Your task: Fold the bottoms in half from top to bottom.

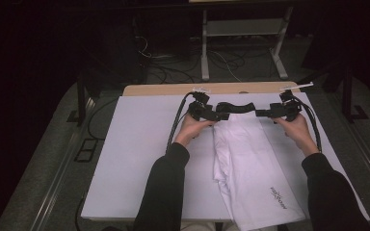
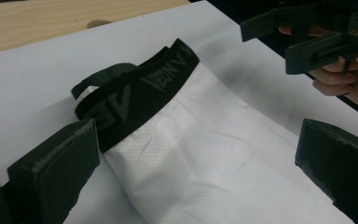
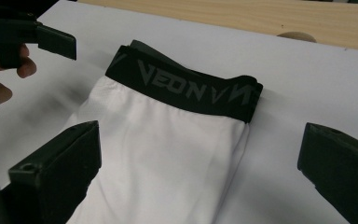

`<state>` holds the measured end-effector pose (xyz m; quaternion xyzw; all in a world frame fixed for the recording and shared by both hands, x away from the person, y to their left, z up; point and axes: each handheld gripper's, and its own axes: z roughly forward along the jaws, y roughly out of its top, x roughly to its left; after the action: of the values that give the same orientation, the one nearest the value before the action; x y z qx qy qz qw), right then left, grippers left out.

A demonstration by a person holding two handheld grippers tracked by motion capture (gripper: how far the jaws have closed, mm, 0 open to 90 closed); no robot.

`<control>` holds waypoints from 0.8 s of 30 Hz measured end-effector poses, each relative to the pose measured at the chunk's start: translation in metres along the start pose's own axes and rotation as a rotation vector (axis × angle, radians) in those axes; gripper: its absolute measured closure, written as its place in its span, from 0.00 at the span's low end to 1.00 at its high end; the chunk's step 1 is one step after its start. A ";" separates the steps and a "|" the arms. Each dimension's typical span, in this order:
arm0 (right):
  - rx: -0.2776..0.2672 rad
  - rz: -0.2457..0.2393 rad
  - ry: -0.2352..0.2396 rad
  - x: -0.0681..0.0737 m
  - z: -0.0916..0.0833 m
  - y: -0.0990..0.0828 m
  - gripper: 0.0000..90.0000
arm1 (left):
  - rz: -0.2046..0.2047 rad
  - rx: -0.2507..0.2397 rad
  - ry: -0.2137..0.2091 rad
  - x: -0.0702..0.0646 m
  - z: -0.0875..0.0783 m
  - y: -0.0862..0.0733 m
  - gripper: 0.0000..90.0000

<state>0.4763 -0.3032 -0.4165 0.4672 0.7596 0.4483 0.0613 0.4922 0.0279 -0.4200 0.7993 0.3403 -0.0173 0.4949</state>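
White shorts point(image 1: 250, 168) with a black lettered waistband point(image 1: 237, 108) lie folded lengthwise on the white table cover point(image 1: 139, 144), waistband at the far end. My left gripper point(image 1: 220, 115) hovers at the waistband's left end, jaws open; its view shows the waistband point(image 2: 140, 88) between its wide-spread jaws point(image 2: 196, 163). My right gripper point(image 1: 262, 114) hovers at the waistband's right end, also open, with the waistband point(image 3: 186, 88) and white fabric point(image 3: 168, 158) ahead of its jaws point(image 3: 200, 172). Neither holds the cloth.
A bare wooden strip point(image 1: 173, 89) of tabletop runs along the far edge, with a small hole point(image 3: 297, 35) in it. A white metal frame point(image 1: 241, 38) and loose cables point(image 1: 164, 62) stand on the dark floor beyond.
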 end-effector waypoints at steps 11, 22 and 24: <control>0.054 0.025 0.002 -0.007 0.008 -0.005 0.02 | -0.052 0.033 0.020 0.013 0.008 -0.008 0.00; 0.118 0.033 0.027 -0.008 0.021 -0.006 0.06 | -0.104 0.067 0.017 0.018 0.017 -0.014 0.00; 0.128 0.037 0.022 -0.007 0.023 -0.006 0.09 | -0.113 0.082 0.014 0.019 0.018 -0.016 0.00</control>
<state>0.4881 -0.2949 -0.4366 0.4790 0.7786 0.4052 0.0147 0.5036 0.0278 -0.4491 0.7986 0.3872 -0.0534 0.4577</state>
